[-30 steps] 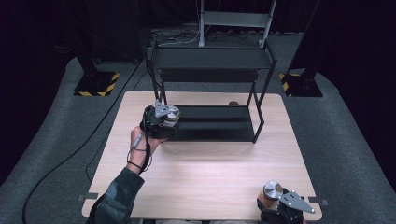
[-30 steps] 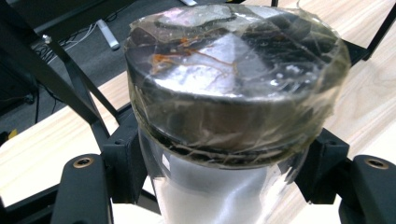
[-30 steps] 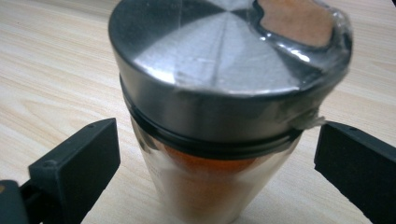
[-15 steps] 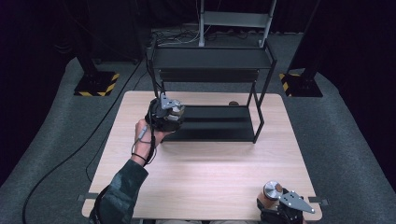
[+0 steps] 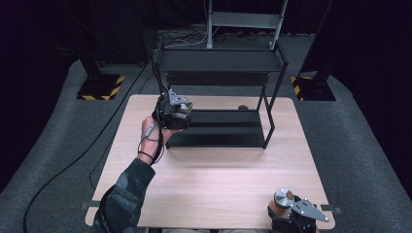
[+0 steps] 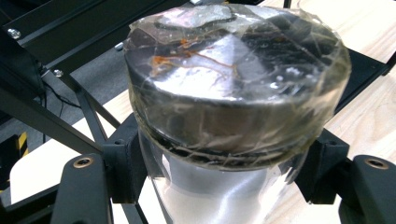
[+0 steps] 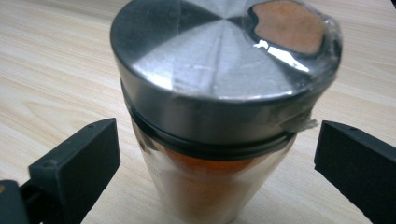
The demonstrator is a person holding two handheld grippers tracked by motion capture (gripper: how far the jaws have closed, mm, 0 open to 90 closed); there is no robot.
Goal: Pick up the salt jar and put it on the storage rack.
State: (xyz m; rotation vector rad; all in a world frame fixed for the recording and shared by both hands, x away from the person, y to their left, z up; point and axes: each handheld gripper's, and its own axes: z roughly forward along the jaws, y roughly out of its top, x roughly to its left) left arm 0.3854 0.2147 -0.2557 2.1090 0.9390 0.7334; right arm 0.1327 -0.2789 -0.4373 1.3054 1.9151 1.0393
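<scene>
On a wooden table (image 5: 218,179), the left gripper (image 5: 176,112) clamps an upright steel-lidded jar (image 6: 233,93) left of centre, just beside the black shelf rack (image 5: 218,127) (lower tier to its right), while the right gripper (image 5: 291,216) brackets an orange spice jar (image 7: 219,107), jaws apart.

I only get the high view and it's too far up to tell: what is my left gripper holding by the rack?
Observer: The left gripper is shut on a clear jar whose metal lid is wrapped in film.
Operator: What's in the jar by my other gripper?
Observer: The right jar holds orange powder.
Operator: Am I gripping it?
Observer: No. The right gripper is open, with one jaw standing off each side of that jar.
</scene>
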